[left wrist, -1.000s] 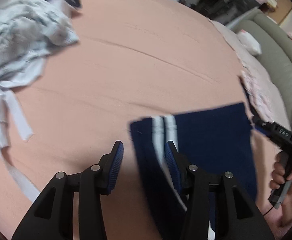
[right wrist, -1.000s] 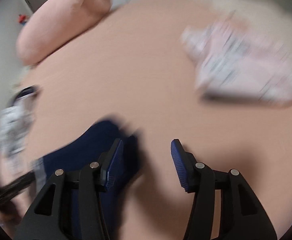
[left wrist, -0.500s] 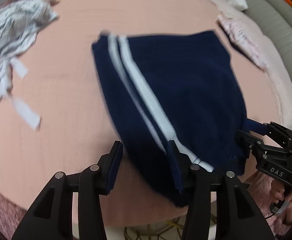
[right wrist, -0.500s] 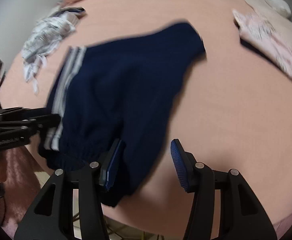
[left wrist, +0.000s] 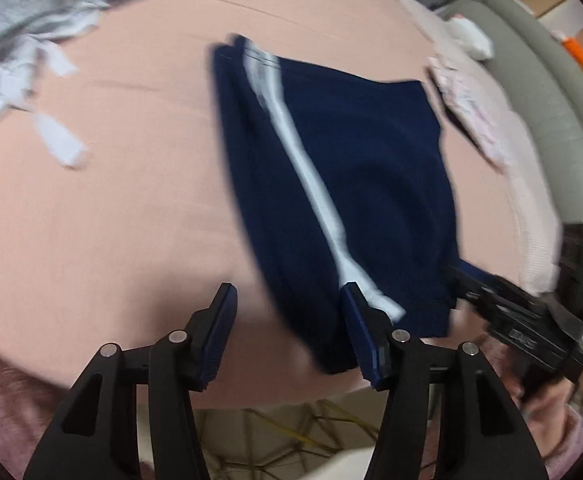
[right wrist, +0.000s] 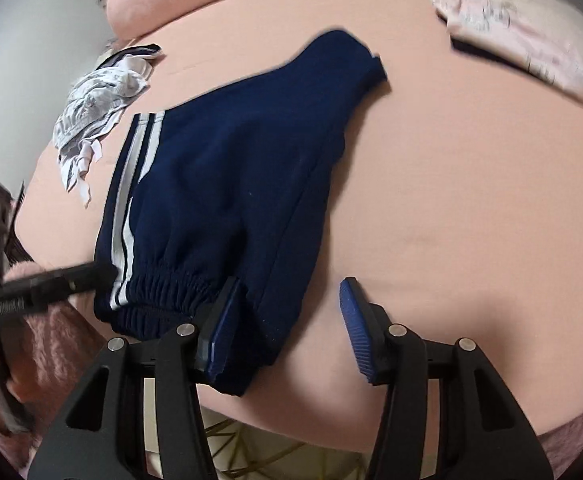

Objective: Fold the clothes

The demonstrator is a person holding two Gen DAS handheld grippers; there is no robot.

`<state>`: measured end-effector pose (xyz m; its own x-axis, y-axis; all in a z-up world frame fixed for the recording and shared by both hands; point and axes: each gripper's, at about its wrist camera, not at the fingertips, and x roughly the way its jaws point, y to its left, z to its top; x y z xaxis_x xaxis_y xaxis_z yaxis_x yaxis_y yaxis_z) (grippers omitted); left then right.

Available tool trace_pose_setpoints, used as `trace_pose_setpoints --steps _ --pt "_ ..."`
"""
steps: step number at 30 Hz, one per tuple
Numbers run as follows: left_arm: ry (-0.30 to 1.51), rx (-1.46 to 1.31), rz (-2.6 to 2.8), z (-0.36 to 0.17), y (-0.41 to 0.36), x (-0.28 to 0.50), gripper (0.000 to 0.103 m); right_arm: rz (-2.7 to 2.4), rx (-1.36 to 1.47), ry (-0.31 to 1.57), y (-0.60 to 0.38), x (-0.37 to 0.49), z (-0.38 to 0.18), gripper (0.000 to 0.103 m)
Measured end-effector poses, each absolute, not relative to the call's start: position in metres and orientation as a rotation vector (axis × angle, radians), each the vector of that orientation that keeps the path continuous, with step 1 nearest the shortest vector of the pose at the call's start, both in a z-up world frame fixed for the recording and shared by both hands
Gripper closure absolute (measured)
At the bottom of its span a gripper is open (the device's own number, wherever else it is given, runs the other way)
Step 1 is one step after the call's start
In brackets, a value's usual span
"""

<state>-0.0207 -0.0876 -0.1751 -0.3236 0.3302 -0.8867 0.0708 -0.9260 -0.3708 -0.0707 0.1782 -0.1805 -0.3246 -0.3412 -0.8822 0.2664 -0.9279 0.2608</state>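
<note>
Lying flat on bed [right wrist: 471,168]: navy shorts [right wrist: 227,184]. Hovering at waistband, fingers spread wide, gripping nothing: left gripper [left wrist: 287,328], right gripper [right wrist: 287,328].

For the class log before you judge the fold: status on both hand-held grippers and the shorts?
Left hand-held gripper open, right open. Shorts flat on bed, unheld. Grey clothes and pink garment lie apart.
</note>
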Motion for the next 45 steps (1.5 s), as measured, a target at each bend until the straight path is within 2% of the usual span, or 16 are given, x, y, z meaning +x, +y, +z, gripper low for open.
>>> trace_pose_setpoints --steps 7,10,12,13,15,20,23,25,26,30,37,39,41,43,44,45 --pt "-0.84 -1.607 2.206 -0.183 -0.111 -0.017 0.048 -2.216 1.506 -0.287 0.189 -0.066 -0.174 0.05" --pt "-0.835 -1.623 2.152 -0.193 -0.1 -0.011 0.048 -2.169 1.535 -0.289 0.181 -0.067 -0.183 0.05" --pt "-0.823 -1.626 2.175 -0.19 -0.104 -0.011 0.049 -2.16 1.537 -0.289 0.181 -0.065 -0.182 0.067" --pt "-0.817 -1.628 2.187 -0.188 -0.106 -0.011 0.064 -2.14 1.537 -0.311 0.178 -0.066 -0.184 0.07" --pt "-0.805 -1.63 2.211 -0.185 -0.11 -0.012 0.078 -2.152 1.537 -0.302 0.176 -0.064 -0.18 0.076" --pt "-0.774 -1.636 2.269 -0.177 -0.12 -0.013 0.08 -2.088 1.53 -0.322 0.17 -0.049 -0.165 0.081" --pt "-0.755 -1.639 2.304 -0.172 -0.126 -0.013 0.076 -2.083 1.547 -0.227 0.16 -0.037 -0.161 0.076" --pt "-0.746 -1.639 2.326 -0.169 -0.131 -0.014 0.048 -2.127 1.563 -0.182 0.163 -0.038 -0.161 0.066" --pt "-0.756 -1.626 2.332 -0.168 -0.136 -0.019 0.044 -2.156 1.567 -0.223 0.171 -0.044 -0.16 0.065" --pt "-0.714 -1.569 2.375 -0.164 -0.14 -0.052 0.044 -2.257 1.549 -0.393 0.202 -0.075 -0.157 0.053" --pt "-0.69 -1.608 2.355 -0.189 -0.126 -0.122 0.044 -2.348 1.616 -0.526 0.237 -0.151 -0.181 0.051" --pt "-0.645 -1.596 2.369 -0.189 -0.121 -0.124 0.046 -2.281 1.609 -0.59 0.233 -0.162 -0.188 0.046" --pt "-0.601 -1.583 2.382 -0.188 -0.117 -0.126 0.055 -2.23 1.577 -0.631 0.226 -0.171 -0.191 0.04" --pt "-0.56 -1.573 2.393 -0.188 -0.113 -0.129 0.075 -2.216 1.556 -0.612 0.215 -0.18 -0.195 0.038" --pt "-0.557 -1.577 2.395 -0.189 -0.112 -0.132 0.078 -2.221 1.556 -0.596 0.21 -0.185 -0.199 0.042" --pt "-0.553 -1.581 2.396 -0.189 -0.111 -0.134 0.081 -2.259 1.568 -0.556 0.207 -0.188 -0.201 0.07"
